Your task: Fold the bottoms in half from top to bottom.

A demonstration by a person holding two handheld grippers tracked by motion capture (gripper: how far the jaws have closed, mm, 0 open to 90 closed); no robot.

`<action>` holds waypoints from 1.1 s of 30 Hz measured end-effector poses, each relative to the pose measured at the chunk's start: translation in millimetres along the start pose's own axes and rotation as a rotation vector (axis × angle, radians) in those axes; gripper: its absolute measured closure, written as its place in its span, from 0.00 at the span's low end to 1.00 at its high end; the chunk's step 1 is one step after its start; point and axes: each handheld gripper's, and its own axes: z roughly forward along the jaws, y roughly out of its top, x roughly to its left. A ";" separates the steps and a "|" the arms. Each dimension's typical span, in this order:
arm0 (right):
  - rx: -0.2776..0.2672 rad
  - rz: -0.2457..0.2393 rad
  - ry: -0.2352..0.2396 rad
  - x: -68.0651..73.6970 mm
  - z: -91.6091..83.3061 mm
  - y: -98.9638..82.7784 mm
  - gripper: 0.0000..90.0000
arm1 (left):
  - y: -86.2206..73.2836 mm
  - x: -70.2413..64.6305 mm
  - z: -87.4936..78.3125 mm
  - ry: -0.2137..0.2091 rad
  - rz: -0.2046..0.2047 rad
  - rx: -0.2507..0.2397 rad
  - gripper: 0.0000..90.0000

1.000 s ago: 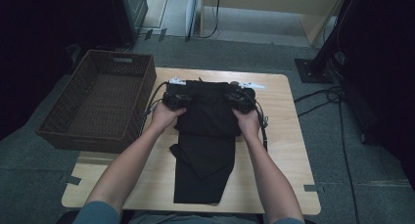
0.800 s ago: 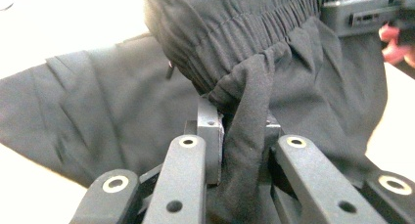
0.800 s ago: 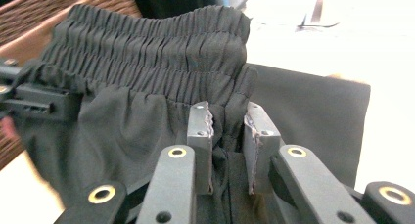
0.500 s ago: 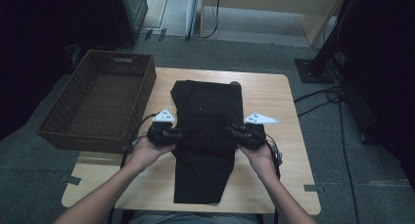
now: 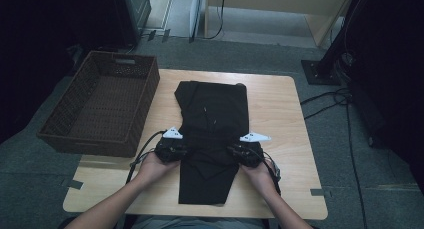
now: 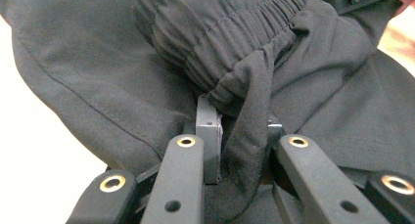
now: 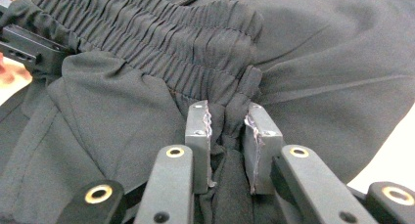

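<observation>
Waistband of the black trousers, pinched by left gripper and right gripper, has come back toward the person, folding the trousers in half

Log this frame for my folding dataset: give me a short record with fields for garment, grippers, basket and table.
garment: black trousers, part folded, elastic waistband pulled toward the person
left gripper: shut on waistband cloth at the garment's left edge
right gripper: shut on waistband cloth at its right edge
basket: brown wicker, left of the garment
table: light wood
</observation>
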 end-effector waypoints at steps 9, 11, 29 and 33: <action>-0.044 0.094 -0.011 -45.5 39.6 42.3 0.81 | 45.3 44.9 26.9 0.057 -0.081 -0.039 0.85; -0.048 0.123 0.004 -49.6 41.1 48.7 0.79 | 48.9 48.0 23.7 0.046 -0.098 -0.051 0.81; -0.076 -0.031 0.109 15.2 -32.1 0.0 0.63 | 5.7 -4.5 -32.7 -0.049 -0.062 -0.008 0.41; -0.067 -0.015 0.128 19.4 -42.2 -9.8 0.64 | -1.1 -7.5 -44.2 -0.065 -0.098 -0.001 0.41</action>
